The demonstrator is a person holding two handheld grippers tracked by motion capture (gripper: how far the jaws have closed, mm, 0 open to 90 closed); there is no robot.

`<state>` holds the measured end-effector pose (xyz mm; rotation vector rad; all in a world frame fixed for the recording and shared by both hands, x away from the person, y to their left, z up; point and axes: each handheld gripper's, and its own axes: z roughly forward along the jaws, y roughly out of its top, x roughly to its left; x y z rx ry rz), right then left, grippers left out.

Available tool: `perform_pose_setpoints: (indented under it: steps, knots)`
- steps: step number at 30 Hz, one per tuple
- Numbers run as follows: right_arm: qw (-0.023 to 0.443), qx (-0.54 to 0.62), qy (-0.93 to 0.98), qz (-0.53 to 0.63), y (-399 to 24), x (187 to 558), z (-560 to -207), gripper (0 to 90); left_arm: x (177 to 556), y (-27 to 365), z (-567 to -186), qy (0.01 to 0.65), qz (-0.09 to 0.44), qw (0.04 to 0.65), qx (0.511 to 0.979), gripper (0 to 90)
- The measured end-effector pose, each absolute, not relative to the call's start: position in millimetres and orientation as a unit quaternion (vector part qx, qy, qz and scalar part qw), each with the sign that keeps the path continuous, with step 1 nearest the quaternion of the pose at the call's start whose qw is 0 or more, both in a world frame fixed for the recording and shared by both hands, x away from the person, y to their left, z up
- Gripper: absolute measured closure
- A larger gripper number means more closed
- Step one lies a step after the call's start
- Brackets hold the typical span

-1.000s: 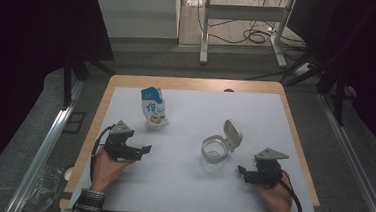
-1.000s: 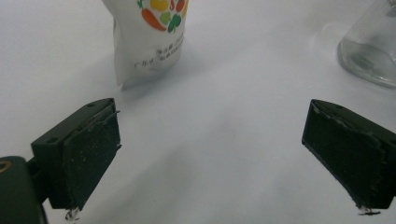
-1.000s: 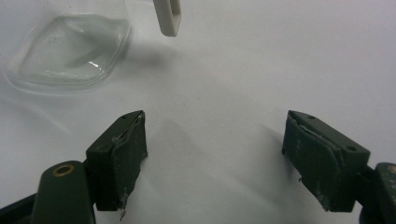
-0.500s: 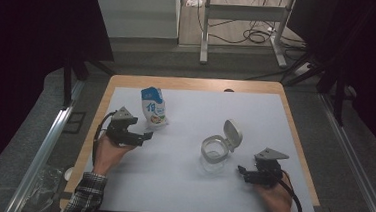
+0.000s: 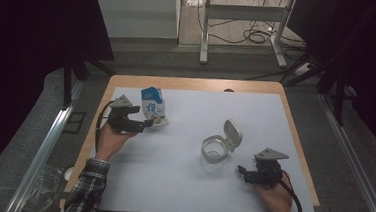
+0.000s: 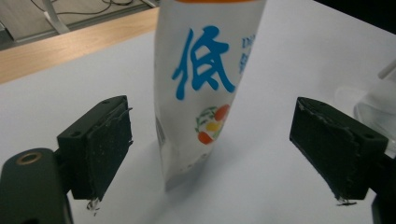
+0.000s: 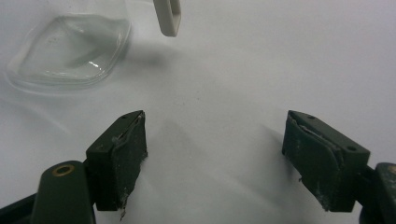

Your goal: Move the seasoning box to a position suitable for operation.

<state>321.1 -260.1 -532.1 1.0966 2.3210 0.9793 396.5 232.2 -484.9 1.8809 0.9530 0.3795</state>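
A white carton with blue characters stands upright at the back left of the white mat. In the left gripper view the carton rises between my two black jaws, with a gap on each side. My left gripper is open around it, and its jaws have just been closing a little. A clear container with its hinged lid raised sits right of centre. My right gripper rests open on the mat just right of the container, with nothing between its pads.
The white mat covers a wooden table. A desk frame with cables stands on the floor beyond the far edge. Metal rails run along both sides of the table.
My left hand has moved away from the front edge and up to the carton, so the carton now stands between its jaws. The right hand has stayed where it was.
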Motion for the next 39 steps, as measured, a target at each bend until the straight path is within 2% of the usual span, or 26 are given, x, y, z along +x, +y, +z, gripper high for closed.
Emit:
perform_pose_setpoints:
  steps: [4,17,30,39]
  knots:
    - [0.196,0.391,0.828,0.350,-260.1,321.0,-532.1,22.2,402.1,234.2,-484.5,0.381,0.157,0.493,0.766,15.2]
    - [0.196,0.391,0.828,0.350,-260.1,321.0,-532.1,22.3,415.4,237.3,-486.9,0.360,0.178,0.516,0.756,36.4]
    - [0.196,0.391,0.828,0.350,-260.1,321.0,-532.2,22.2,426.1,241.2,-493.5,0.329,0.164,0.561,0.742,54.4]
    - [0.196,0.391,0.828,0.350,-260.1,321.0,-532.2,22.3,427.8,249.1,-499.2,0.321,0.161,0.586,0.726,72.8]
